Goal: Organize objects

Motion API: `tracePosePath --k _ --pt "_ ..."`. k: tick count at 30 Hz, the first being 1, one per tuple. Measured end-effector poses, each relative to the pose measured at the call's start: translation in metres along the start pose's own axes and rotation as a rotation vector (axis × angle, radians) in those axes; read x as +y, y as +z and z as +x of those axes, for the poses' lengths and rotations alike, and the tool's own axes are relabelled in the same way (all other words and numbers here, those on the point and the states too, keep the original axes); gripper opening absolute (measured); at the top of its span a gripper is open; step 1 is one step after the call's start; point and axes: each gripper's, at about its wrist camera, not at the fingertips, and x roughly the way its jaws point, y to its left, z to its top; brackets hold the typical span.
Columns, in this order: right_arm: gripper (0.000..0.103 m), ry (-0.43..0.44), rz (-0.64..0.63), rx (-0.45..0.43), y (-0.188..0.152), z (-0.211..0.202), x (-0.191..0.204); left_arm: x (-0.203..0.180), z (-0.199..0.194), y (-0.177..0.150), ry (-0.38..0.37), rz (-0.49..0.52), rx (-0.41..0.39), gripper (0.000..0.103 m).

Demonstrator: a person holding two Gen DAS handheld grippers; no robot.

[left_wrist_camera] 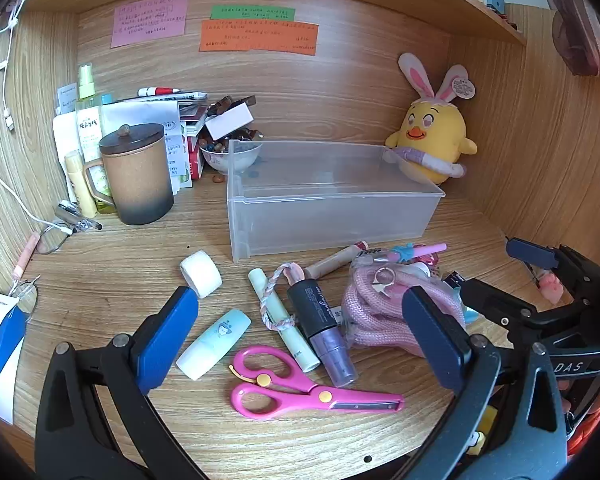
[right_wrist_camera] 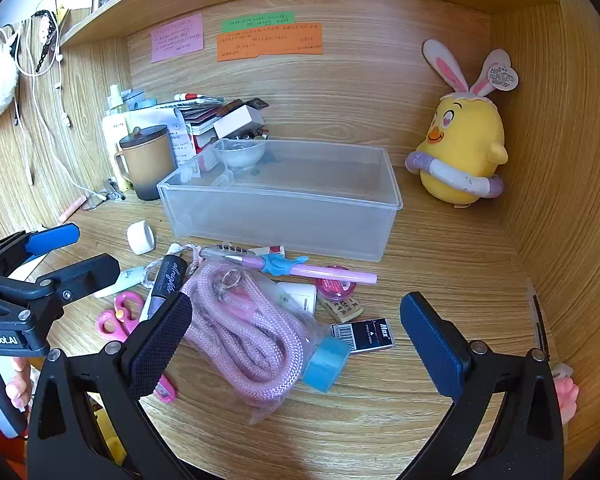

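Wood-grain worktop (left_wrist_camera: 140, 264) is carrying a clear bin (left_wrist_camera: 332, 200) near the back wall, and clutter is lying in front of the bin: pink scissors (left_wrist_camera: 300, 390), a bagged pink rope (right_wrist_camera: 244, 332), a white tape roll (left_wrist_camera: 201, 273), a pink pen (right_wrist_camera: 320, 271). Left gripper (left_wrist_camera: 300, 336) is hovering over the scissors, fingers (left_wrist_camera: 166, 340) spread wide and holding nothing. Right gripper (right_wrist_camera: 296, 344) is hanging over the rope, its fingers also wide apart and empty. Right of the bin, a yellow plush (right_wrist_camera: 464, 152) is sitting.

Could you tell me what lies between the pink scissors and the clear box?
In the left wrist view, a pale green tube with a braided cord and a black-and-purple marker lie between them.
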Motion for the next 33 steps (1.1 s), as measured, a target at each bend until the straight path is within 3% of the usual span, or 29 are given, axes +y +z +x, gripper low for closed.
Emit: tracePosePath --k 33 --pt "0.103 0.006 -0.006 -0.005 0.001 -0.0013 0.0042 0.0011 -0.0015 0.0015 -0.006 0.002 0.003 0.103"
